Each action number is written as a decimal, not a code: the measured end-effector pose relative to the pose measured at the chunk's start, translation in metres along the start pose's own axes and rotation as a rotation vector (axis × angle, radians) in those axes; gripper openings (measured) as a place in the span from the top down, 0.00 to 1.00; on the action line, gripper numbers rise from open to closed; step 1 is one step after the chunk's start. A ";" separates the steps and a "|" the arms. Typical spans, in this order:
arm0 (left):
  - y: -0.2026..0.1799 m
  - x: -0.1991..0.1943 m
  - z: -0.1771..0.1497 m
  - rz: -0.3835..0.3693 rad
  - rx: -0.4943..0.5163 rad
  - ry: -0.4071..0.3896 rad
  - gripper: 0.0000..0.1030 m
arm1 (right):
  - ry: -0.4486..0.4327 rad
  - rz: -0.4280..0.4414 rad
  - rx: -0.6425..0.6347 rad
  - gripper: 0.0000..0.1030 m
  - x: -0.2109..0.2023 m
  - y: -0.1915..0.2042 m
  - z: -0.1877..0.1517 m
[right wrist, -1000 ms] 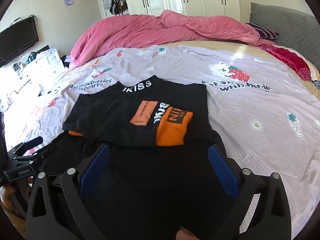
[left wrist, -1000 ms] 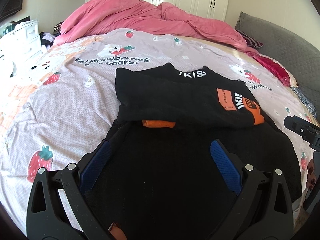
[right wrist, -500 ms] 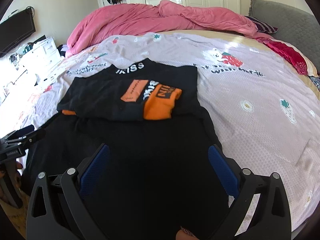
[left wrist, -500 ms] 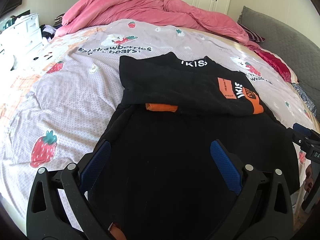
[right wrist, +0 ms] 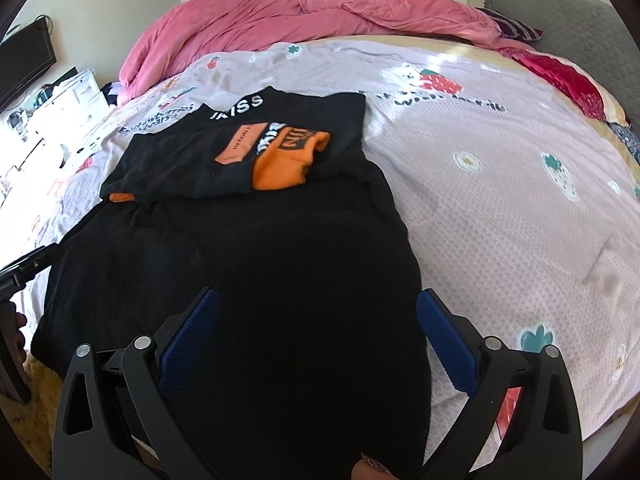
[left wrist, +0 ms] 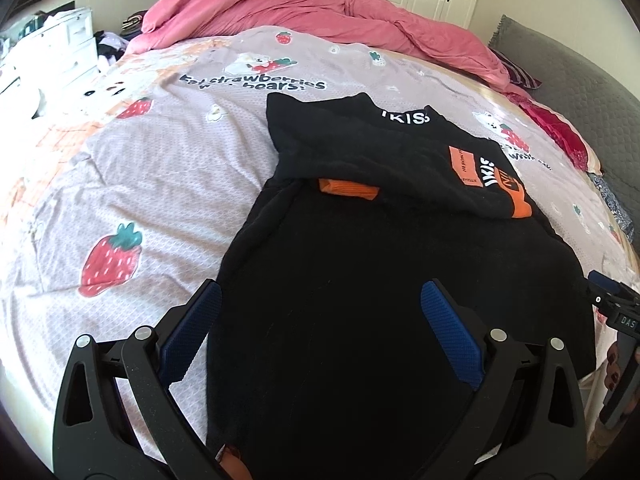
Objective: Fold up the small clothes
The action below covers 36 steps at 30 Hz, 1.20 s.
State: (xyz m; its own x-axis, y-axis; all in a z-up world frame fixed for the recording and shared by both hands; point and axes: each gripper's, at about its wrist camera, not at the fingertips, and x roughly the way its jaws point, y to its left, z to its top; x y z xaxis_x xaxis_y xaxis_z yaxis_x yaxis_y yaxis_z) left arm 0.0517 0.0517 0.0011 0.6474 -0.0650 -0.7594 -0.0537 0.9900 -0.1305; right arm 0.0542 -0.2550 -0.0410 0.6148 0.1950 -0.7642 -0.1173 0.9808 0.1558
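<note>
A black top with orange cuffs and white lettering (left wrist: 400, 200) (right wrist: 248, 208) lies spread on the bed, its sleeves folded across the upper part. My left gripper (left wrist: 320, 308) hangs open above the garment's lower left part, nothing between its blue pads (left wrist: 448, 328). My right gripper (right wrist: 318, 312) hovers open over the lower right part, near the garment's right edge. The right gripper's body (left wrist: 616, 320) shows at the right edge of the left wrist view, with fingers of a hand on it. The left gripper's body (right wrist: 24, 268) shows at the left edge of the right wrist view.
The bed sheet (left wrist: 160, 168) (right wrist: 500, 208) is pale lilac with strawberries and bears. A pink duvet (left wrist: 304, 12) (right wrist: 304, 16) is bunched at the far end. A grey headboard (right wrist: 560, 4) is on the right, white drawers (left wrist: 48, 48) on the left, wardrobes behind.
Both grippers have drawn back toward the near edge of the bed and tilted lower, so more of the garment's lower half shows. Both stay open.
</note>
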 end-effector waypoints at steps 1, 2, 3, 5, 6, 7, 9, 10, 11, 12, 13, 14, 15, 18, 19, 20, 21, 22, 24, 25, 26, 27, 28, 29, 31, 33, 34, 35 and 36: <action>0.002 -0.002 -0.002 -0.001 -0.006 0.001 0.09 | 0.004 0.000 0.001 0.04 0.000 -0.001 -0.001; 0.004 -0.003 -0.003 -0.001 -0.011 0.002 0.09 | 0.009 -0.001 0.002 0.04 0.000 -0.002 -0.003; 0.008 -0.004 -0.005 -0.003 -0.019 0.006 0.09 | 0.013 -0.001 0.004 0.04 0.000 -0.003 -0.005; 0.014 -0.006 -0.008 -0.006 -0.036 0.011 0.09 | 0.018 -0.005 0.008 0.04 -0.001 -0.006 -0.008; 0.017 -0.007 -0.010 -0.004 -0.045 0.015 0.09 | 0.019 -0.006 0.009 0.04 -0.002 -0.008 -0.010; 0.020 -0.008 -0.012 0.000 -0.053 0.019 0.09 | 0.021 -0.008 0.013 0.04 -0.002 -0.009 -0.011; 0.026 -0.009 -0.017 0.019 -0.061 0.027 0.09 | 0.027 -0.006 0.021 0.04 -0.003 -0.013 -0.015; 0.028 -0.010 -0.019 0.028 -0.060 0.032 0.09 | 0.029 -0.004 0.025 0.04 -0.003 -0.014 -0.016; 0.029 -0.010 -0.022 0.035 -0.060 0.040 0.09 | 0.031 -0.003 0.029 0.04 -0.003 -0.015 -0.018; 0.031 -0.009 -0.024 0.039 -0.061 0.046 0.09 | 0.034 0.000 0.031 0.04 -0.004 -0.017 -0.020; 0.033 -0.009 -0.028 0.042 -0.064 0.055 0.09 | 0.037 0.003 0.031 0.04 -0.004 -0.017 -0.022; 0.035 -0.009 -0.031 0.044 -0.066 0.062 0.09 | 0.041 0.007 0.033 0.04 -0.005 -0.018 -0.023; 0.037 -0.008 -0.033 0.047 -0.068 0.069 0.09 | 0.043 0.010 0.033 0.04 -0.005 -0.018 -0.024; 0.041 -0.009 -0.039 0.053 -0.070 0.082 0.09 | 0.055 0.024 0.039 0.04 -0.006 -0.020 -0.029; 0.042 -0.009 -0.042 0.055 -0.067 0.087 0.09 | 0.057 0.027 0.038 0.04 -0.006 -0.020 -0.029; 0.042 -0.009 -0.044 0.055 -0.065 0.091 0.09 | 0.059 0.029 0.037 0.04 -0.006 -0.020 -0.031; 0.043 -0.008 -0.046 0.053 -0.063 0.096 0.09 | 0.061 0.029 0.036 0.04 -0.006 -0.020 -0.031; 0.045 -0.008 -0.049 0.051 -0.065 0.102 0.09 | 0.064 0.029 0.034 0.04 -0.007 -0.020 -0.032; 0.047 -0.010 -0.052 0.032 -0.071 0.104 0.09 | 0.066 0.033 0.033 0.04 -0.008 -0.021 -0.034; 0.048 -0.012 -0.054 0.016 -0.073 0.104 0.09 | 0.067 0.035 0.033 0.04 -0.009 -0.021 -0.035; 0.047 -0.013 -0.055 0.004 -0.071 0.103 0.09 | 0.067 0.036 0.033 0.04 -0.010 -0.021 -0.035; 0.047 -0.014 -0.057 -0.008 -0.067 0.103 0.09 | 0.068 0.039 0.033 0.04 -0.010 -0.021 -0.036; 0.046 -0.014 -0.059 -0.023 -0.061 0.107 0.09 | 0.070 0.043 0.034 0.04 -0.011 -0.021 -0.037; 0.046 -0.014 -0.061 -0.032 -0.057 0.112 0.09 | 0.071 0.044 0.034 0.04 -0.012 -0.021 -0.038; 0.046 -0.016 -0.065 -0.064 -0.060 0.118 0.09 | 0.071 0.045 0.033 0.04 -0.014 -0.021 -0.039; 0.046 -0.018 -0.069 -0.095 -0.063 0.124 0.09 | 0.074 0.048 0.034 0.04 -0.015 -0.022 -0.041; 0.047 -0.018 -0.071 -0.110 -0.068 0.131 0.09 | 0.076 0.053 0.036 0.04 -0.015 -0.022 -0.042; 0.048 -0.018 -0.072 -0.123 -0.073 0.138 0.09 | 0.079 0.056 0.038 0.04 -0.016 -0.023 -0.043; 0.050 -0.019 -0.074 -0.138 -0.083 0.145 0.09 | 0.082 0.059 0.039 0.04 -0.017 -0.023 -0.044</action>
State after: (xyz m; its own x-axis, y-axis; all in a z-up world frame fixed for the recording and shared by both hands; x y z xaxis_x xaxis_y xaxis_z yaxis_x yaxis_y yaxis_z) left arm -0.0196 0.0927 -0.0387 0.5369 -0.2228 -0.8137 -0.0385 0.9570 -0.2875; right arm 0.0123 -0.2810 -0.0593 0.5420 0.2534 -0.8012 -0.1194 0.9670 0.2251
